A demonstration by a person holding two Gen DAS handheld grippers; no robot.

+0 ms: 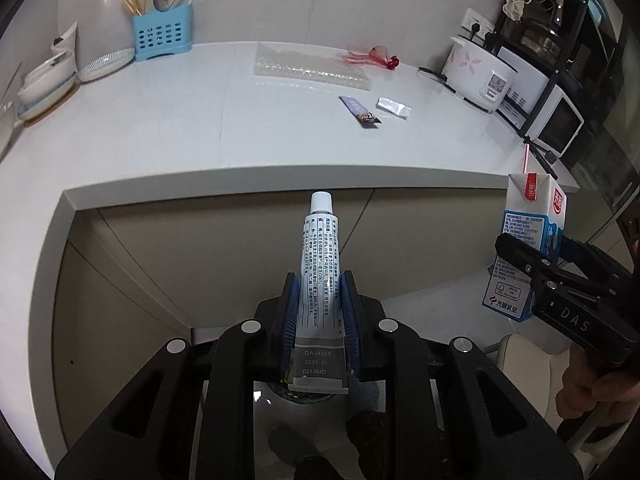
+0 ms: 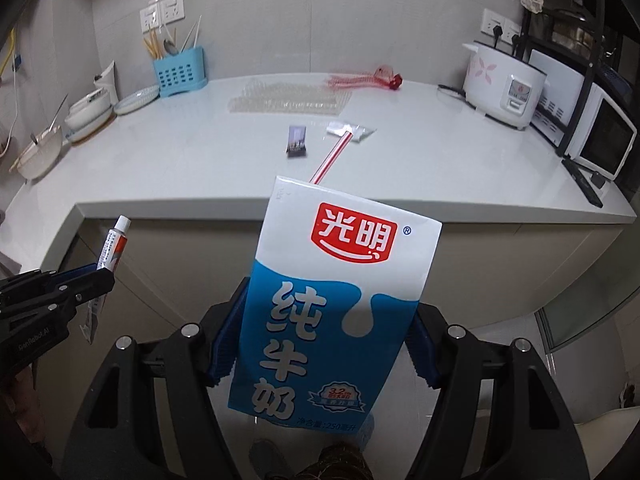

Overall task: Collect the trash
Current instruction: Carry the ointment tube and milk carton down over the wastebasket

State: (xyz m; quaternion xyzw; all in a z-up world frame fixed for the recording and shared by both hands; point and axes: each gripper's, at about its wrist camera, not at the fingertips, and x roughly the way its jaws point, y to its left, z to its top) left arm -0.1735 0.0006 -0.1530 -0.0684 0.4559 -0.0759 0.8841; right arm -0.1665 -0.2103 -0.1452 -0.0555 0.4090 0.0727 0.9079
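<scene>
Both claws loaded, held out in front of the white surface edge.

The left claw is clamped on a small white printed ointment tube with a white cap, which stands upright between its blue pads, cap away from the camera. The right claw grips a blue-and-white milk carton with a red-striped straw by its sides. On the surface behind, a dark purple snack wrapper lies just beside a crumpled silver foil wrapper, with a clear bubble-wrap sheet and red mesh ribbon farther back.
</scene>
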